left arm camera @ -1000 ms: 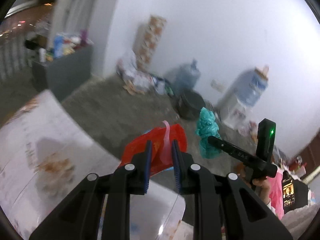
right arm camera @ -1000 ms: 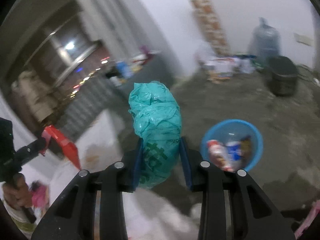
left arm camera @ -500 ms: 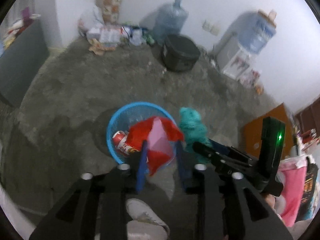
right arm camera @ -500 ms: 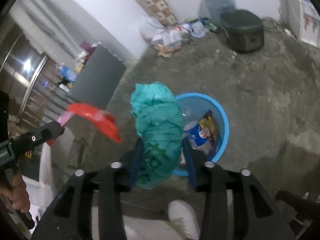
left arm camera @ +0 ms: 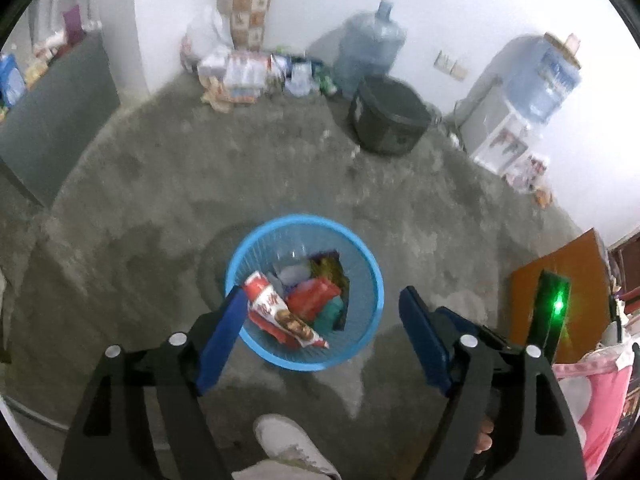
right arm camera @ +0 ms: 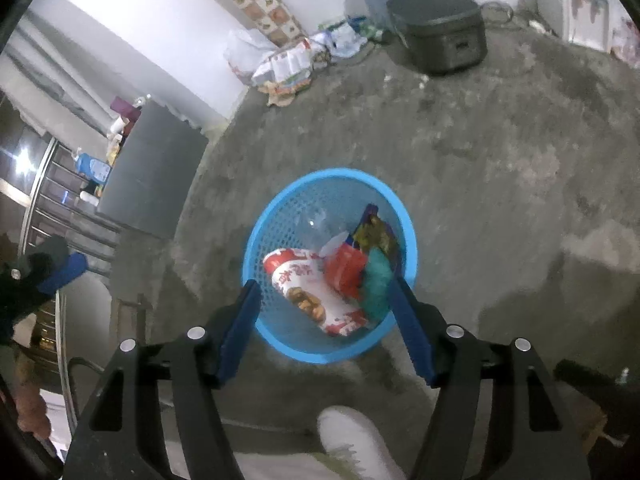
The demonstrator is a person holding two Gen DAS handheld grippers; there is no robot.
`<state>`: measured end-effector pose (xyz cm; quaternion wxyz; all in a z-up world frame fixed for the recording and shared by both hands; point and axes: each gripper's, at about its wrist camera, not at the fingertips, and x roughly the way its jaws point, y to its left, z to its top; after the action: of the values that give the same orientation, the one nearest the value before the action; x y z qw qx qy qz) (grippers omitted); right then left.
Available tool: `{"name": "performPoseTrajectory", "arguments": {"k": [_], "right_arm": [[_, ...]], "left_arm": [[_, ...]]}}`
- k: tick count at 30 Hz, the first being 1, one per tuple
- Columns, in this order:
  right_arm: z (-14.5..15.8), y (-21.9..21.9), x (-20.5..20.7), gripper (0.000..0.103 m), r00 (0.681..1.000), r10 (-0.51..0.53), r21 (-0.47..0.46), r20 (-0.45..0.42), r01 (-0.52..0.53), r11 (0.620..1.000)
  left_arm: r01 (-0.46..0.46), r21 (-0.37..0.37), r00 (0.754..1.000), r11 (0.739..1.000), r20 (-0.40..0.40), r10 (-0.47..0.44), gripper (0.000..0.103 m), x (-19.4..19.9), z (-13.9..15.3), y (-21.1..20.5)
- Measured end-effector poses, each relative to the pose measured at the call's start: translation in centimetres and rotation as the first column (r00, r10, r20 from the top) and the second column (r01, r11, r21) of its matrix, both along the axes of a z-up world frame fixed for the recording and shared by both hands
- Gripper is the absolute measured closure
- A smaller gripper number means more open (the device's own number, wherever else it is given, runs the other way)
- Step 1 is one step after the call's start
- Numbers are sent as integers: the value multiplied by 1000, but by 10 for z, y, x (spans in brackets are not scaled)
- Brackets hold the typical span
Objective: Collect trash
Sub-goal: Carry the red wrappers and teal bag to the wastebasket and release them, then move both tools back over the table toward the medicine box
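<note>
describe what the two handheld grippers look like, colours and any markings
Both the left gripper and the right gripper have black angular frames with cut-out slots, round silver bolt heads at the joints, and flat blue fingers. In the left wrist view, the right gripper's upright black housing carries a glowing green light.

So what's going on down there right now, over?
Left claw open, empty. Right claw open, empty. Red plastic bag and teal plastic bag lie in round blue mesh basket. Nothing in the way.
</note>
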<state>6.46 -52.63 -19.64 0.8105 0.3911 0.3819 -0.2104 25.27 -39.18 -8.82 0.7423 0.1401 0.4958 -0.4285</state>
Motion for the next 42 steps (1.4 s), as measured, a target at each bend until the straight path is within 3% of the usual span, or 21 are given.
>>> {"name": "performPoseTrajectory", "arguments": {"k": [4, 8, 11, 16, 21, 25, 28, 31, 35, 40, 42], "right_arm": [[40, 23, 4, 21, 999, 37, -149, 31, -32, 988], [90, 61, 5, 12, 994, 95, -350, 59, -68, 934], [120, 91, 2, 8, 984, 152, -465, 96, -91, 880], [149, 132, -2, 8, 964, 231, -579, 129, -116, 807], [167, 168, -13, 8, 942, 289, -634, 169, -121, 764], [180, 198, -24, 8, 900, 375, -682, 224, -130, 719], [186, 216, -27, 8, 869, 443, -697, 219, -179, 694], [186, 233, -33, 8, 837, 506, -718, 210, -219, 661], [186, 256, -36, 8, 792, 569, -712, 223, -266, 649], [187, 270, -31, 8, 743, 633, -689, 217, -342, 639], [188, 275, -33, 8, 723, 653, -671, 226, -370, 642]], "left_arm": [[5, -92, 997, 996, 75, 2, 14, -9, 46, 34], [-44, -155, 973, 987, 216, 77, 10, -23, 87, 82], [-97, -216, 940, 972, 302, 161, 7, -36, 118, 125], [-201, -337, 851, 920, 404, 335, 6, -67, 159, 205], [-241, -385, 838, 891, 380, 391, 6, -88, 176, 266], [-307, -436, 791, 846, 377, 481, 6, -107, 183, 312], [-348, -476, 751, 808, 374, 544, 6, -122, 187, 344], [-390, -506, 696, 769, 385, 606, 6, -138, 190, 378], [-457, -525, 664, 718, 335, 668, 6, -156, 186, 418], [-516, -499, 621, 696, 342, 705, 6, -178, 174, 460], [-537, -487, 618, 688, 327, 714, 6, -180, 165, 470]]}}
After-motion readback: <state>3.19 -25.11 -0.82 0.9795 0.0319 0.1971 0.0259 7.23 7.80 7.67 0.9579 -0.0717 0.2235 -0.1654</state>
